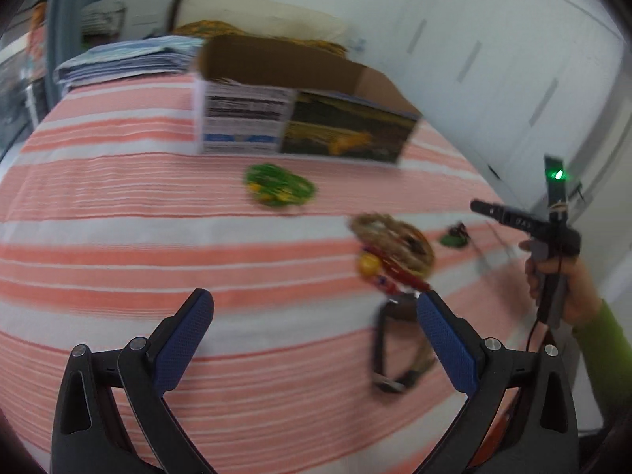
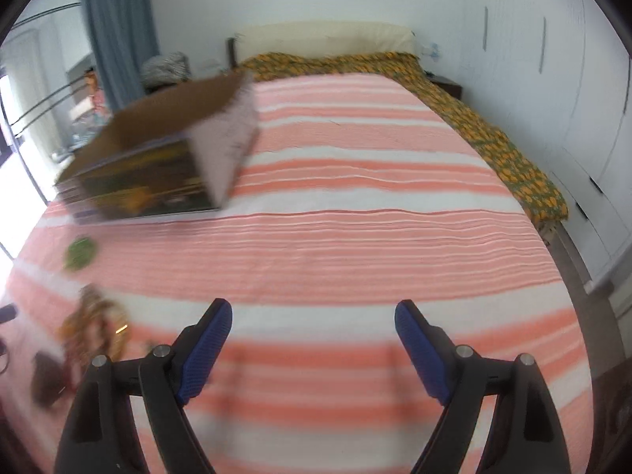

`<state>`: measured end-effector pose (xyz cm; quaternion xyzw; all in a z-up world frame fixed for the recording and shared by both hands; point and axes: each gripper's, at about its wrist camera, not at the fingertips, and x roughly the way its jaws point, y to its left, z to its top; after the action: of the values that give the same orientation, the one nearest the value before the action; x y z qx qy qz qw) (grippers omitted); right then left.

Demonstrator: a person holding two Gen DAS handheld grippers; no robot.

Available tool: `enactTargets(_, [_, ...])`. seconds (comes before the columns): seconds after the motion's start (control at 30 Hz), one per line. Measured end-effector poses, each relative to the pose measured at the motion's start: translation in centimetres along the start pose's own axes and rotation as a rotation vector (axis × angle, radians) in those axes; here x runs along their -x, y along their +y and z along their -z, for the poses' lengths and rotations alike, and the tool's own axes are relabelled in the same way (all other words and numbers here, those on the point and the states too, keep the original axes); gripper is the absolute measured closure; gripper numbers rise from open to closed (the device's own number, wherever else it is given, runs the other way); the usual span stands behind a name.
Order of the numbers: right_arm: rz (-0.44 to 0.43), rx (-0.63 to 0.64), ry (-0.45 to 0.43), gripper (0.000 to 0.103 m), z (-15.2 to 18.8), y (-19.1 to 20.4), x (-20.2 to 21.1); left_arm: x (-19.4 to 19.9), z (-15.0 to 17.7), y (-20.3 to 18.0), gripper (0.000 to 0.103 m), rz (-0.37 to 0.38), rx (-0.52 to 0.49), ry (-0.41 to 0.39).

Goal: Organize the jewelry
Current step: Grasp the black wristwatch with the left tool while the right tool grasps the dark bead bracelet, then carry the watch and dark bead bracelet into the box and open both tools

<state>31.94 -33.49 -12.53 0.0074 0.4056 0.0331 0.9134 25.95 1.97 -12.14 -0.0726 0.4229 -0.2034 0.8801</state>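
Observation:
Jewelry lies on a pink-and-white striped bedspread. A green beaded piece lies in front of an open cardboard box. A heap of brown, red and yellow beaded jewelry lies right of centre, a small green piece beyond it, and a dark wristwatch nearer. My left gripper is open and empty above the bedspread, its right fingertip beside the heap. My right gripper is open and empty over bare bedspread; the heap, green piece and box are to its left.
Folded cloths are stacked behind the box. A pillow and an orange-green patterned sheet lie at the bed's head and right edge. White wardrobes stand to the right. The right hand's gripper shows at the right of the left wrist view.

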Motion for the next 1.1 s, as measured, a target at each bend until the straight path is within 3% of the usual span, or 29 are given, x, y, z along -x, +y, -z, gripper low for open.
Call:
enactTargets(0.2, [-0.047, 0.103, -0.053, 0.016, 3.5, 2.8, 4.0, -2.5, 0.7, -4.7, 0.005, -0.039, -0.203, 0.054])
enactTargets(0.27, [-0.052, 0.156, -0.035, 0.017, 3.9, 3.9, 3.5, -3.3, 1.1, -5.2, 0.022, -0.043, -0.227, 0.091])
enactTargets(0.4, [-0.121, 0.175, 0.029, 0.018, 3.0, 5.3, 1.2, -4.4, 1.6, -5.4, 0.035, -0.073, -0.244, 0.121])
enactTargets(0.5, [-0.135, 0.165, 0.074, 0.04, 2.2, 6.1, -1.3, -4.4, 1.9, -5.9, 0.055, -0.082, -0.261, 0.117])
enactTargets(0.57, [-0.131, 0.165, 0.104, 0.059, 1.8, 6.5, -2.6, -4.4, 2.0, -6.1, 0.086, -0.086, -0.266, 0.121])
enactTargets(0.63, [-0.122, 0.164, 0.101, 0.088, 1.8, 6.8, -2.5, -4.2, 2.1, -5.9, 0.098, -0.076, -0.248, 0.126])
enactTargets(0.93, [-0.181, 0.092, 0.041, 0.089, 2.2, 6.4, 3.5, -0.2, 1.0, -3.1, 0.1, -0.064, -0.077, 0.019])
enactTargets(1.1, [-0.214, 0.091, 0.006, 0.089, 0.3, 6.9, 5.5, 3.0, -2.2, -2.3, 0.1, -0.068, -0.049, -0.072])
